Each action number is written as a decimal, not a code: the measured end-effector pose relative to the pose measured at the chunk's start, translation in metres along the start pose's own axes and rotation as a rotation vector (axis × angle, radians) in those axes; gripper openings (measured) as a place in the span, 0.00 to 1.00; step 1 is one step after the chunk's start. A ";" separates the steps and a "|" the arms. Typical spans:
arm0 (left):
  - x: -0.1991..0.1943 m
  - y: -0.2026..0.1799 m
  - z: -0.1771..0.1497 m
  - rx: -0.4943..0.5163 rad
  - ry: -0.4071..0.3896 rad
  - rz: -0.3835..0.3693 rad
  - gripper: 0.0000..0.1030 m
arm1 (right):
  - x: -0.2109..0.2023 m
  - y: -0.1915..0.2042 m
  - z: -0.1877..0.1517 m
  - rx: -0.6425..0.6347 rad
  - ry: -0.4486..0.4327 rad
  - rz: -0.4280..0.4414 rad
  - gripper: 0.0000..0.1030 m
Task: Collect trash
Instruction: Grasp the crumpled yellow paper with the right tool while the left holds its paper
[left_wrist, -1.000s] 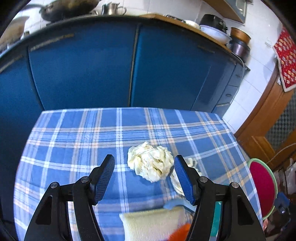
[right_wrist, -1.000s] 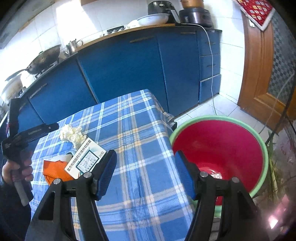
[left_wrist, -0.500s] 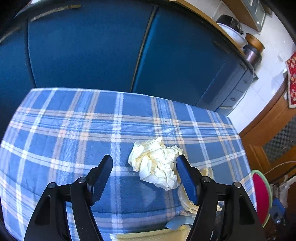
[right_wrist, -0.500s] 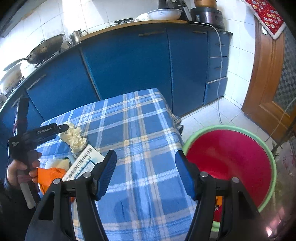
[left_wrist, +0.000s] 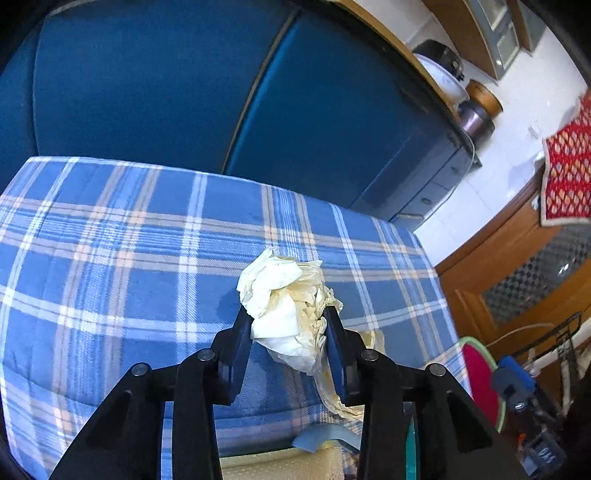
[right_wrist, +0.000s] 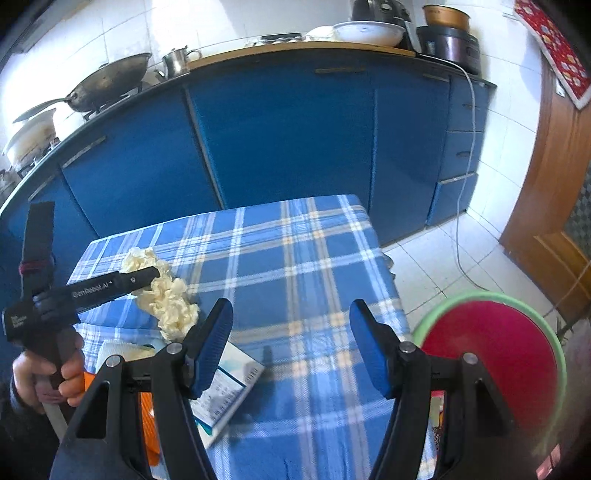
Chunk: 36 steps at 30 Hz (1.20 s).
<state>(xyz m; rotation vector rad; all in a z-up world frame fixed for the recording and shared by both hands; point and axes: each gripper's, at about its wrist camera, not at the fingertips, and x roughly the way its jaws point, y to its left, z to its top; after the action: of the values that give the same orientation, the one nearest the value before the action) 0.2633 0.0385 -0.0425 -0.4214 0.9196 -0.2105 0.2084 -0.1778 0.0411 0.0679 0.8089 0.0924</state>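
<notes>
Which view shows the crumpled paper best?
The left wrist view: the crumpled paper fills the centre, clamped by the left gripper. The right wrist view shows it smaller, at the side, partly behind that gripper.

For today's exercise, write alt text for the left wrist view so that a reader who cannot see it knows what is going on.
The left tongs are shut on a crumpled wad of cream paper above a blue plaid tablecloth. Blue kitchen cabinets stand behind the table, and a red basin with a green rim sits low at the right edge.

Two paper wads (left_wrist: 288, 314); one basin (right_wrist: 491, 354).
</notes>
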 end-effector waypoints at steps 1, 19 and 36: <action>-0.004 0.002 0.002 -0.004 -0.008 0.003 0.37 | 0.002 0.004 0.001 -0.007 0.001 0.003 0.65; -0.044 0.036 0.027 0.038 -0.100 0.372 0.38 | 0.049 0.072 0.009 -0.090 0.127 0.125 0.65; -0.034 0.040 0.027 0.018 -0.065 0.331 0.38 | 0.089 0.095 -0.004 -0.118 0.256 0.180 0.35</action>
<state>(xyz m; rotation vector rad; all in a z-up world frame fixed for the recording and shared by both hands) 0.2646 0.0932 -0.0214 -0.2524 0.9084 0.0970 0.2610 -0.0736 -0.0162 0.0172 1.0500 0.3242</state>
